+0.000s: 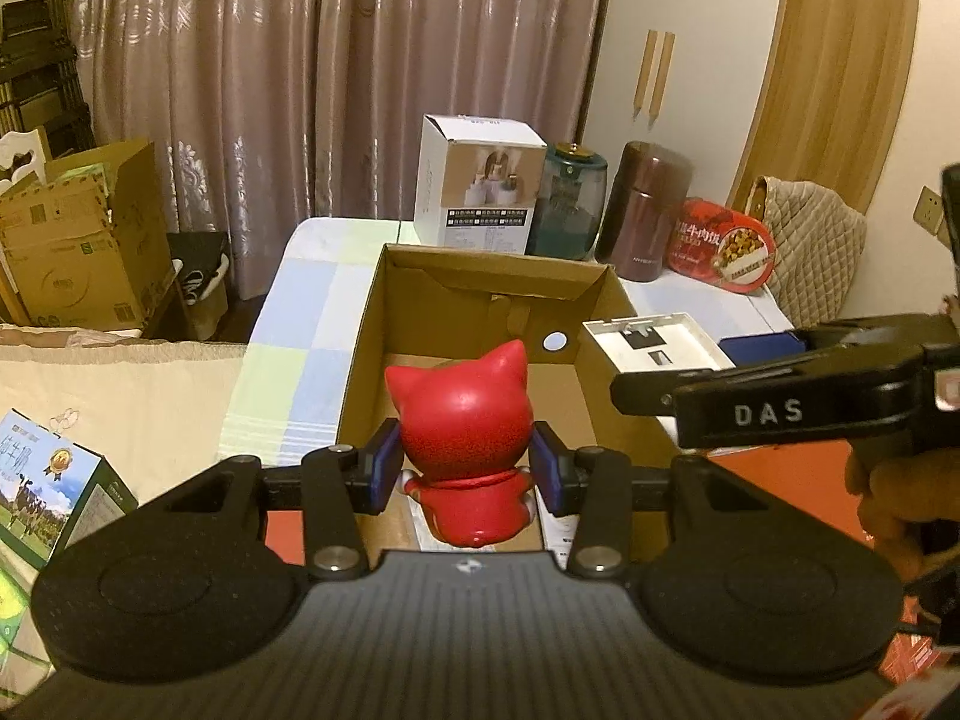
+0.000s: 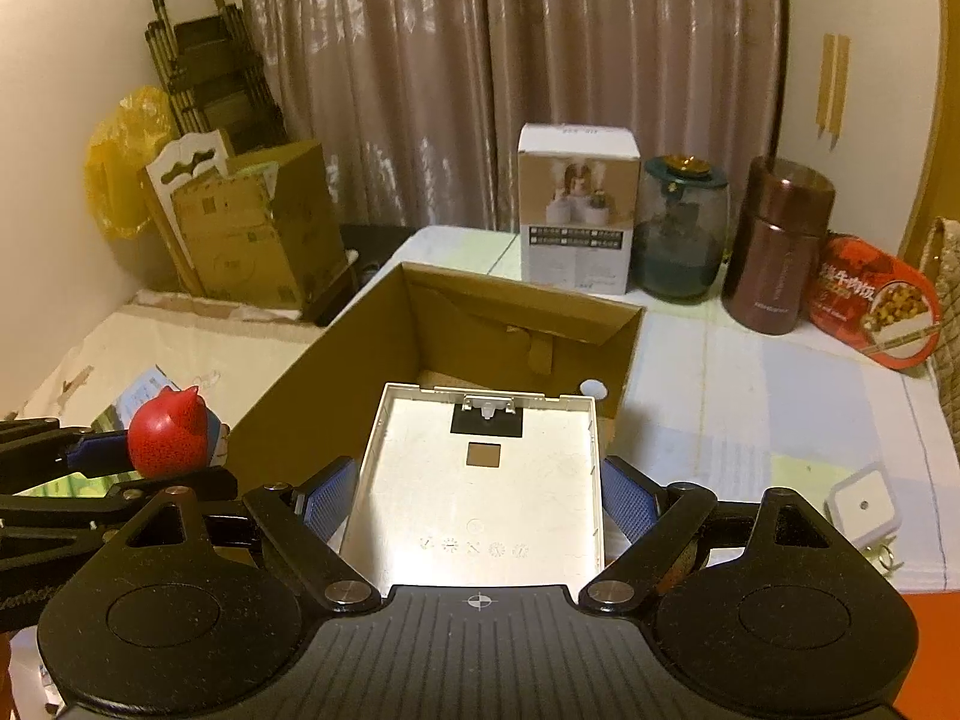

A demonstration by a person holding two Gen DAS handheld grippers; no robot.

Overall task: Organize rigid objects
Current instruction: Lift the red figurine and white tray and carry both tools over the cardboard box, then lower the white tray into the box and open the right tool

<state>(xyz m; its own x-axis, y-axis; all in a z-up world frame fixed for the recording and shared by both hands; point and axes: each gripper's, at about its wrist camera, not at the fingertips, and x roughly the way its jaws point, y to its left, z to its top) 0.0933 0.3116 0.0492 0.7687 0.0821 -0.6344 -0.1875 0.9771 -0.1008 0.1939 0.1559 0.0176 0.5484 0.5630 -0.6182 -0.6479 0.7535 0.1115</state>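
Observation:
My left gripper [image 1: 465, 468] is shut on a red cat figurine [image 1: 465, 420] and holds it over the near end of an open brown cardboard box [image 1: 480, 276]. My right gripper [image 2: 477, 498] is shut on a flat white plastic tray [image 2: 480, 480] and holds it above the box's [image 2: 522, 312] near right rim. The tray also shows in the left wrist view [image 1: 654, 342], right of the box. The figurine shows at the left of the right wrist view [image 2: 168, 435], held in the left gripper. A flat white item lies on the box floor under the figurine.
Behind the box stand a white carton [image 1: 477, 183], a green glass jar [image 1: 570, 204], a brown flask [image 1: 645, 210] and a red tin [image 1: 723, 246]. A small white square device [image 2: 864, 507] lies on the tablecloth at right. A quilted bag [image 1: 810, 246] stands far right. Cardboard boxes [image 1: 84, 240] stand left.

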